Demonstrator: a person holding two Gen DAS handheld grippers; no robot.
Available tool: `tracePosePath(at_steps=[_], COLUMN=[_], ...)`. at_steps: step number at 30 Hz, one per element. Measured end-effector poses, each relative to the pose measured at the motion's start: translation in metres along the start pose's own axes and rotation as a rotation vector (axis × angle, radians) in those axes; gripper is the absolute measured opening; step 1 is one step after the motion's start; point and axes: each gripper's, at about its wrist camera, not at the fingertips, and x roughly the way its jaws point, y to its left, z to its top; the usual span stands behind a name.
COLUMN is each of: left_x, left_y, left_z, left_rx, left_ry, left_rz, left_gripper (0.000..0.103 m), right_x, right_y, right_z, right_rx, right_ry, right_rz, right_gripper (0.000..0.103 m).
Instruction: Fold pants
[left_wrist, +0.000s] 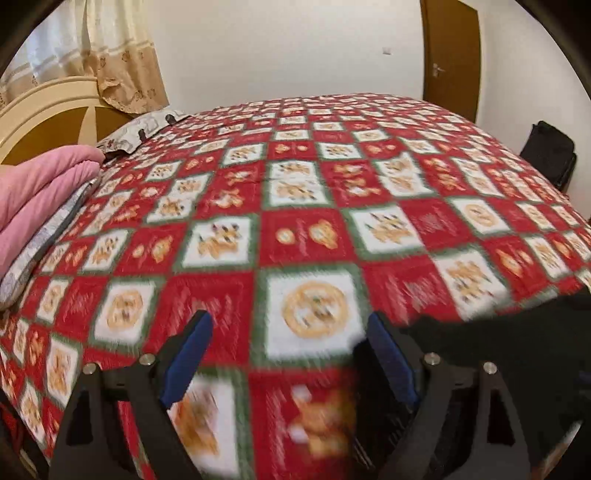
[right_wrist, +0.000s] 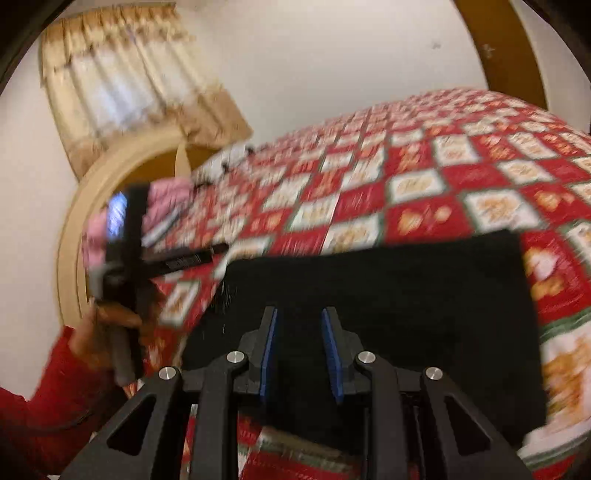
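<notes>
While both views smear with motion, I can make out the pants (right_wrist: 388, 314) lying on the near part of the bedspread (right_wrist: 424, 184) as a neat black rectangle with straight edges, so I judge the folding largely done, perhaps with one last fold or a tidy-up left. My right gripper (right_wrist: 299, 350) hangs just over the near edge of that rectangle, its blue pads (right_wrist: 267, 350) drawn close but with a gap between them and no cloth in it that I can see. My left gripper (left_wrist: 288, 354) sits to the left of the pants, fingers spread wide over bare bedspread, pinching nothing; only a dark corner of the pants shows at its right. Far left, a pink blanket (left_wrist: 44, 188) lies stacked by the headboard (left_wrist: 44, 110).
</notes>
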Motion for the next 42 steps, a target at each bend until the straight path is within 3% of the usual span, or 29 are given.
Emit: tracePosePath(at_steps=[2,5,6,9,10,14,16,18,20,22,24,25,26,27,28,30,32,35,42], left_x=[-0.005,-0.002,0.001,0.005,0.006,0.008,0.006,0.004,0.002,0.004,0.006,0.006,0.006,0.005,0.002,-0.004,-0.005,-0.004,-0.029], left_y=[-0.008,-0.021,-0.026,-0.036,-0.037,-0.039,-0.041,-0.043,-0.045,-0.046,-0.044,-0.045,-0.046,-0.047,-0.051,-0.059,-0.057,-0.04,-0.024], left_z=[-0.013,-0.025,-0.028,-0.034,-0.035,-0.037,-0.039,-0.041,-0.044,-0.049,-0.051,-0.05,-0.05,-0.049,-0.048,-0.046,-0.045,-0.044,-0.025], left_rx=[0.006,0.02,0.028,0.029,0.018,0.004,-0.002,0.0,0.004,-0.006,-0.033,-0.035,-0.034,-0.028,-0.007,0.035,0.025,-0.07,-0.119], left_ry=[0.019,0.057,0.069,0.087,0.09,0.099,0.103,0.108,0.11,0.124,0.118,0.118,0.118,0.115,0.111,0.1,0.091,0.091,0.0], left_rz=[-0.021,-0.061,-0.076,-0.084,-0.087,-0.089,-0.093,-0.102,-0.114,-0.14,-0.158,-0.162,-0.171,-0.197,-0.238,-0.267,-0.28,-0.345,-0.383], left_gripper=[0.089,0.089,0.089,0.089,0.09,0.091,0.091,0.092,0.092,0.094,0.096,0.096,0.092,0.074,0.066,0.038,0.029,0.023,0.02], right_x=[0.002,-0.029,-0.041,-0.073,-0.079,-0.067,-0.051,-0.043,-0.028,-0.02,-0.019,-0.023,-0.026,-0.03,-0.032,-0.033,-0.032,-0.034,-0.049], right_y=[0.0,-0.012,-0.016,-0.039,-0.05,-0.088,-0.098,-0.085,-0.069,-0.059,-0.062,-0.069,-0.074,-0.078,-0.083,-0.086,-0.077,-0.063,-0.023], right_z=[-0.006,0.002,0.006,0.015,0.014,0.003,-0.009,-0.015,-0.017,-0.018,-0.018,-0.018,-0.018,-0.018,-0.018,-0.016,-0.012,-0.008,0.021], right_rx=[0.007,0.049,0.055,0.089,0.111,0.219,0.269,0.181,0.131,0.075,0.086,0.122,0.139,0.151,0.165,0.177,0.131,0.084,-0.012], right_ry=[0.015,-0.092,-0.13,-0.239,-0.261,-0.176,-0.113,-0.105,-0.04,-0.02,-0.014,-0.019,-0.02,-0.017,-0.008,0.006,0.023,0.016,-0.05], right_rz=[-0.023,-0.069,-0.101,-0.235,-0.273,-0.332,-0.306,-0.338,-0.287,-0.338,-0.338,-0.332,-0.332,-0.33,-0.303,-0.279,-0.303,-0.317,-0.259], right_gripper=[0.026,0.026,0.031,0.095,0.096,0.096,0.096,0.096,0.096,0.095,0.083,0.069,0.059,0.047,0.043,0.04,0.036,0.032,0.031])
